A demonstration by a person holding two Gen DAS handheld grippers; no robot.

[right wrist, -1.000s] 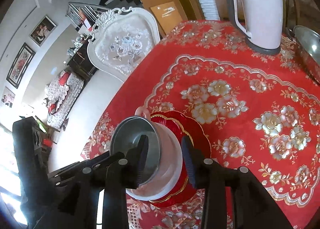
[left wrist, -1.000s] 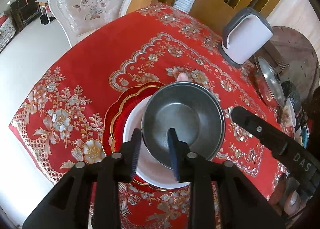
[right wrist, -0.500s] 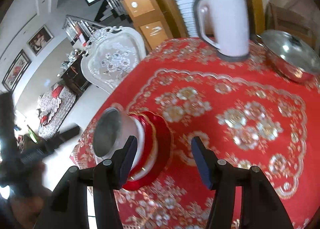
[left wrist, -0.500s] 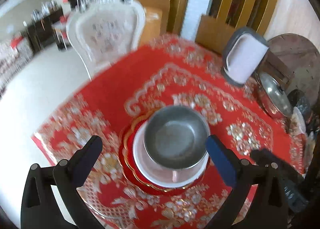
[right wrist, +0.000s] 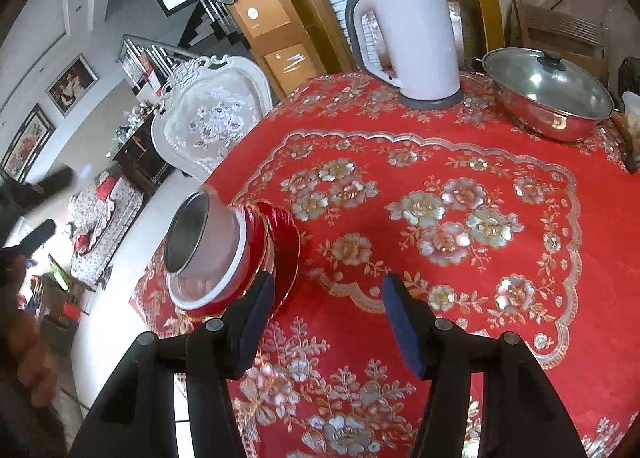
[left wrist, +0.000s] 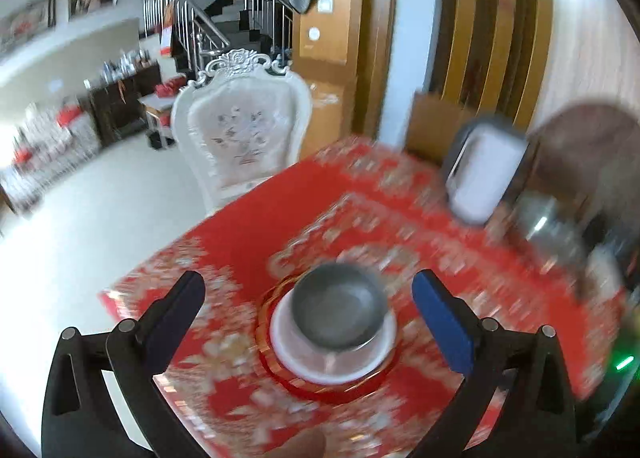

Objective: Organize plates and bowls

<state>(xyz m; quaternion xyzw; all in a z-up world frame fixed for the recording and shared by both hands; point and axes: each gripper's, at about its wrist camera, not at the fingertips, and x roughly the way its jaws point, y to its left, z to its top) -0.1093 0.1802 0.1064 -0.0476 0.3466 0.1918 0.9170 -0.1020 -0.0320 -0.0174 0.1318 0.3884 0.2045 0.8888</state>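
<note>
Between the widely spread fingers of the left gripper (left wrist: 308,292), which grasp nothing, a steel bowl (left wrist: 339,310) sits nested in a white bowl (left wrist: 334,354) on a red plate (left wrist: 320,384) with a gold rim. The stack rests on the table (left wrist: 248,225), apart from both fingers. The right gripper (right wrist: 328,294) likewise stands wide and empty; the same stack lies just beyond its left finger (right wrist: 252,322). Further out stand a white kettle (right wrist: 416,37) and a lidded steel pan (right wrist: 548,93). This view is blurred.
</note>
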